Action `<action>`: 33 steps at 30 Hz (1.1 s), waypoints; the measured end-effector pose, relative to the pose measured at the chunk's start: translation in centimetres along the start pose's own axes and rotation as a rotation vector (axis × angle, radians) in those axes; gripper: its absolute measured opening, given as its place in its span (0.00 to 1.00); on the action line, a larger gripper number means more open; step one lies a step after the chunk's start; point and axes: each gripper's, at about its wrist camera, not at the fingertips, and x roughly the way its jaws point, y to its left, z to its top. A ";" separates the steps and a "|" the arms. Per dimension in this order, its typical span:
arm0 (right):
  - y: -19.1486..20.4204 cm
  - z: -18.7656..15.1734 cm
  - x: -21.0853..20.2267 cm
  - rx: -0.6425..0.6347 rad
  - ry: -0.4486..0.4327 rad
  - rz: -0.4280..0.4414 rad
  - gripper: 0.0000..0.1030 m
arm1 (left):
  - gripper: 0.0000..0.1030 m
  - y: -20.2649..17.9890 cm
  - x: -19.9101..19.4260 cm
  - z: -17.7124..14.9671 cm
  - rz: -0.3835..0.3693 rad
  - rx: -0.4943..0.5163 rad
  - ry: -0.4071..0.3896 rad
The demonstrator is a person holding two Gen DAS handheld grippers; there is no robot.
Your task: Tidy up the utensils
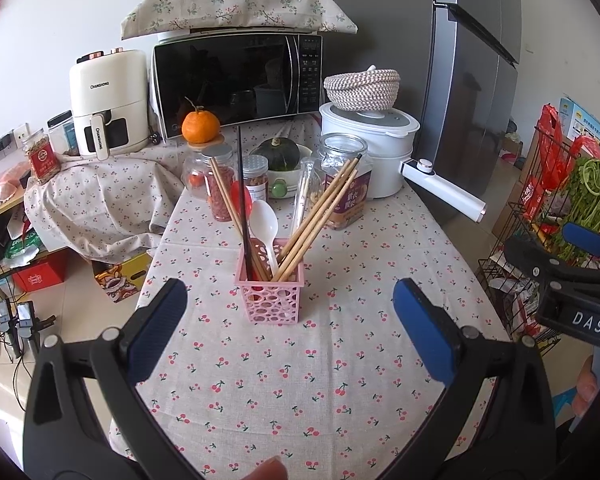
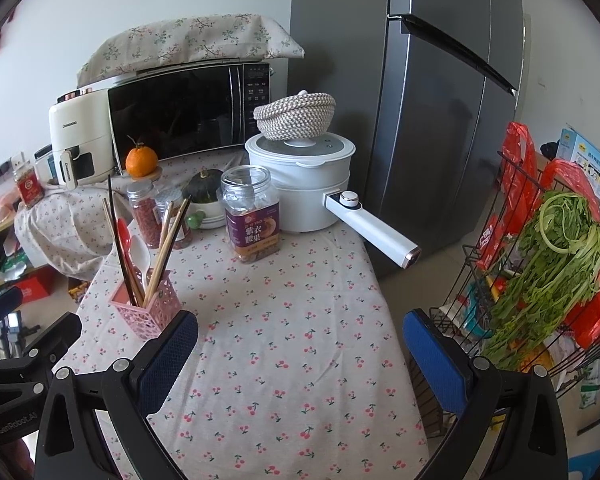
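A pink perforated utensil holder (image 1: 271,299) stands on the cherry-print tablecloth (image 1: 300,380). In it are several wooden chopsticks (image 1: 320,216), a black chopstick (image 1: 241,200), a white plastic spoon (image 1: 264,224) and a red spoon (image 1: 241,198). My left gripper (image 1: 289,320) is open and empty, just in front of the holder. My right gripper (image 2: 300,344) is open and empty above the table, with the holder (image 2: 147,312) to its left. The right gripper also shows at the right edge of the left wrist view (image 1: 572,276).
Jars (image 2: 251,216), a white electric pot (image 2: 304,184) with a long handle (image 2: 372,232), a green squash (image 1: 279,154) in a bowl, an orange (image 1: 200,126), a microwave (image 1: 235,80) and an air fryer (image 1: 107,104) stand behind. A wire rack (image 2: 540,280) with greens is right of the table.
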 end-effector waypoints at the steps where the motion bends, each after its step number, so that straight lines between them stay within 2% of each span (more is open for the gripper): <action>1: 0.0 0.0 0.0 0.000 0.000 0.000 1.00 | 0.99 0.0 0.0 0.0 0.000 0.000 0.000; 33: -0.2 -0.1 -0.1 0.024 0.003 -0.002 1.00 | 0.99 0.5 0.1 0.2 -0.008 -0.006 0.009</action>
